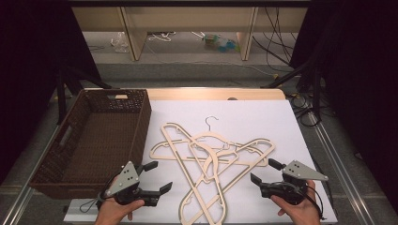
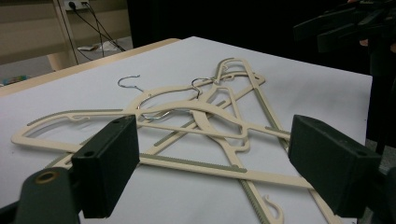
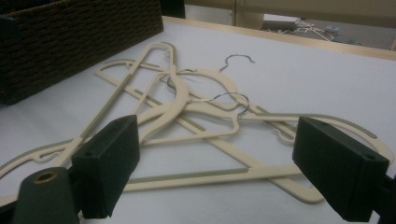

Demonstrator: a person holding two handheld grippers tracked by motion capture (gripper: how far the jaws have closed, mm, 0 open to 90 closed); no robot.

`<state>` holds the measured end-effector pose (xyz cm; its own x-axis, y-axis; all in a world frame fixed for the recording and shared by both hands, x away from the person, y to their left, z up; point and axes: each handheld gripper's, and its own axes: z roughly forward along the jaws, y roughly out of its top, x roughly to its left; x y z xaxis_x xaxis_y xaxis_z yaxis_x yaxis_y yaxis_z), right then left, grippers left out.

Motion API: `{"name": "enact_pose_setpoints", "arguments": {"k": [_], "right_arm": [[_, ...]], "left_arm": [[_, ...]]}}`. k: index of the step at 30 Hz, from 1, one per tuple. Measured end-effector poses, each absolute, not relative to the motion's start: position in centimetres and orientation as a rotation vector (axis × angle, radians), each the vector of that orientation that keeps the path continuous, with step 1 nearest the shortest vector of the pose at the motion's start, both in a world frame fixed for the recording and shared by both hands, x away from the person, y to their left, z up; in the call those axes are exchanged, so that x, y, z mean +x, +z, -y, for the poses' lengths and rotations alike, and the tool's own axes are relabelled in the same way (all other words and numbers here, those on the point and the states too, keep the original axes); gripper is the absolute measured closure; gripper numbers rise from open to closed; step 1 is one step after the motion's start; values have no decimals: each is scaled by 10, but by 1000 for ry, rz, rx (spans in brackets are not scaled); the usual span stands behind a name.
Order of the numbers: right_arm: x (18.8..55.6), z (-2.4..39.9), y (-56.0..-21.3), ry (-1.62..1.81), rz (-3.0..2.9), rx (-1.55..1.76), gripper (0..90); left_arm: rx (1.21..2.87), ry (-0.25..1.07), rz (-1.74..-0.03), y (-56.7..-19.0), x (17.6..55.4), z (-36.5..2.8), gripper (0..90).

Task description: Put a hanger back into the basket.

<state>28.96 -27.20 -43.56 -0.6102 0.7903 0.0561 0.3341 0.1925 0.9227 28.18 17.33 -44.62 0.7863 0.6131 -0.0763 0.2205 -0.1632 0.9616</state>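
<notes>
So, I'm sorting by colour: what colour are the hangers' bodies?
Cream hangers with metal hooks; clearest in the right gripper view.

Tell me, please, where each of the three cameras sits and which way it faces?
High view: above the person's side, looking forward and down at the white table, wicker basket and hangers; both hands show, with the open left gripper and right gripper.
Left gripper view: rides the left gripper, looking across the hangers between its jaws.
Right gripper view: rides the right gripper, facing the hangers and basket.
All three share the hangers.
</notes>
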Motion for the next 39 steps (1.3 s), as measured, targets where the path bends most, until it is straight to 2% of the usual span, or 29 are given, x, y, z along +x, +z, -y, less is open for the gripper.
{"name": "enact_pose_setpoints", "arguments": {"k": [2, 18, 32, 39], "right_arm": [[288, 273, -435, 1384, -2059, 1061, 160], [289, 256, -442, 1414, -2249, 1114, 218], [298, 211, -449, 1276, -2481, 1076, 258], [310, 190, -458, 1215, -2562, 1119, 314]], "left_arm": [[1746, 403, -617, -446, 284, -174, 164], [1754, 393, -647, -446, 282, -172, 164], [1772, 401, -621, -447, 283, -171, 163], [1776, 404, -628, -446, 282, -171, 163]]}}
